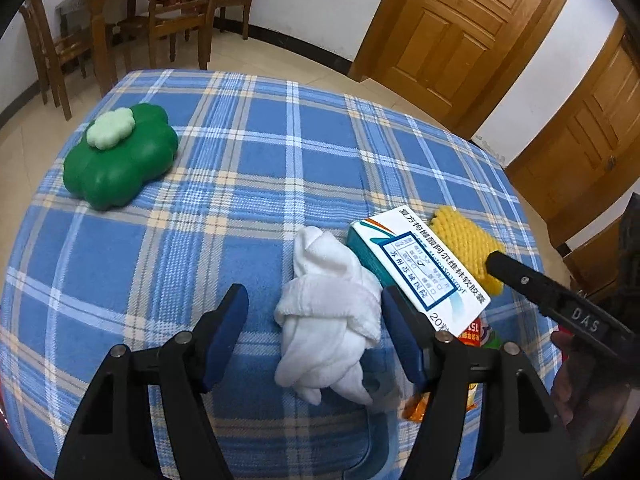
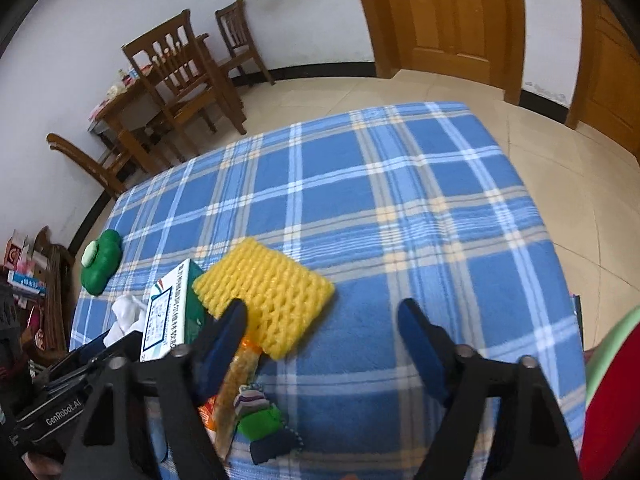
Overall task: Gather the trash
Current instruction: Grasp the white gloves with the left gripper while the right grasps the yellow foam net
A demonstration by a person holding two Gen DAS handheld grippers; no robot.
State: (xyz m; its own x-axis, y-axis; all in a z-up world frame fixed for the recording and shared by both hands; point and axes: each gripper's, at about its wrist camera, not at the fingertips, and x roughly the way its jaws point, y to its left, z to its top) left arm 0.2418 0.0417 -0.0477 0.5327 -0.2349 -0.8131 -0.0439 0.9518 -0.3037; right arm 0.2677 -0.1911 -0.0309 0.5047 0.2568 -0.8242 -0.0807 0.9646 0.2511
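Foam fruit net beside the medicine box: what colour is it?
Yellow. The foam fruit net shows best in the right wrist view, beside the medicine box.

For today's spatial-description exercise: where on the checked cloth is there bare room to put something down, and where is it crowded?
Bare cloth stretches between the green flower-shaped container and the white crumpled tissue, and beyond the yellow foam net toward the far edge. It is crowded where tissue, medicine box, foam net and snack wrappers cluster.
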